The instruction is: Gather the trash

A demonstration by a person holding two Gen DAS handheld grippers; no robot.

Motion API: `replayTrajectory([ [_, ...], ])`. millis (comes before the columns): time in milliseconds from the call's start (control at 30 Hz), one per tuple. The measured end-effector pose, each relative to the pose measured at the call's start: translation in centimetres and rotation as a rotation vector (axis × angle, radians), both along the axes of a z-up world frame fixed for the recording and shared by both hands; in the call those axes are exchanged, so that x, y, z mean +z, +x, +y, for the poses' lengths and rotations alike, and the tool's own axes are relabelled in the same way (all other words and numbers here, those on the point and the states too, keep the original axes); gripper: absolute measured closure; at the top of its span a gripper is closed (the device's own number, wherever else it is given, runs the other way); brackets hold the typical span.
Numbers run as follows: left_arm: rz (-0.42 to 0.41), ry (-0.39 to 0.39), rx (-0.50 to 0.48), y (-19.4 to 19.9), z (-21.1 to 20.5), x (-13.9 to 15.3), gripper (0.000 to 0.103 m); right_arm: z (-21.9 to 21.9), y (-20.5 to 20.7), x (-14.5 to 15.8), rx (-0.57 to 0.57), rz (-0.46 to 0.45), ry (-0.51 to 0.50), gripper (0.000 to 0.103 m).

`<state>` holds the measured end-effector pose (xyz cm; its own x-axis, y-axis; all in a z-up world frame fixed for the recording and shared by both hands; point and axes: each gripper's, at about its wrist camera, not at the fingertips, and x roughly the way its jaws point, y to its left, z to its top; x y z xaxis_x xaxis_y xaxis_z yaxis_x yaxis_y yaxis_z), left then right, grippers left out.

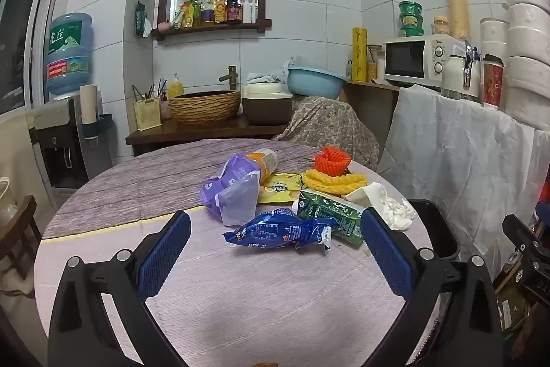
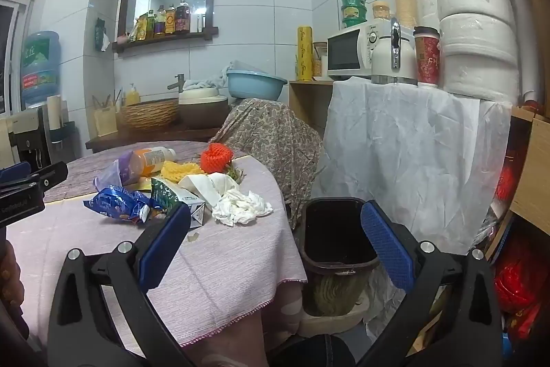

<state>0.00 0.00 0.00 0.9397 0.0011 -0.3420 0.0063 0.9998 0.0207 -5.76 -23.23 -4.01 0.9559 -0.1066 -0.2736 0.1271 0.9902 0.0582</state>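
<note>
A heap of trash lies on the round table (image 1: 120, 195): a blue snack wrapper (image 1: 278, 231), a green carton (image 1: 330, 212), a purple bag (image 1: 233, 191), an orange bottle (image 1: 264, 160), yellow foam netting (image 1: 333, 183), an orange-red foam net (image 1: 331, 160) and crumpled white tissue (image 1: 392, 208). My left gripper (image 1: 275, 250) stands open just short of the blue wrapper, nothing between its fingers. My right gripper (image 2: 275, 243) is open over the table's right edge, with the dark bin (image 2: 335, 233) ahead between its fingers. The same heap shows to its left: blue wrapper (image 2: 115, 203), carton (image 2: 178, 198), tissue (image 2: 240, 203).
The bin (image 1: 436, 226) stands beside the table's right edge, against a white sheet (image 2: 405, 153) draped over a counter with a microwave (image 2: 350, 52). A cloth-covered chair (image 2: 271, 140) is behind the table. A basket sink (image 1: 204, 105) and a water dispenser (image 1: 62, 140) stand at the back.
</note>
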Motion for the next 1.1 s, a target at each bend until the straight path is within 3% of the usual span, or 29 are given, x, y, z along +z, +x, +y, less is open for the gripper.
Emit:
replayTrajectory([
  [1100, 0.024, -0.020, 0.003, 0.3, 0.9, -0.4, 0.005, -0.2, 0.1, -0.3, 0.002, 0.009, 0.016, 0.005],
])
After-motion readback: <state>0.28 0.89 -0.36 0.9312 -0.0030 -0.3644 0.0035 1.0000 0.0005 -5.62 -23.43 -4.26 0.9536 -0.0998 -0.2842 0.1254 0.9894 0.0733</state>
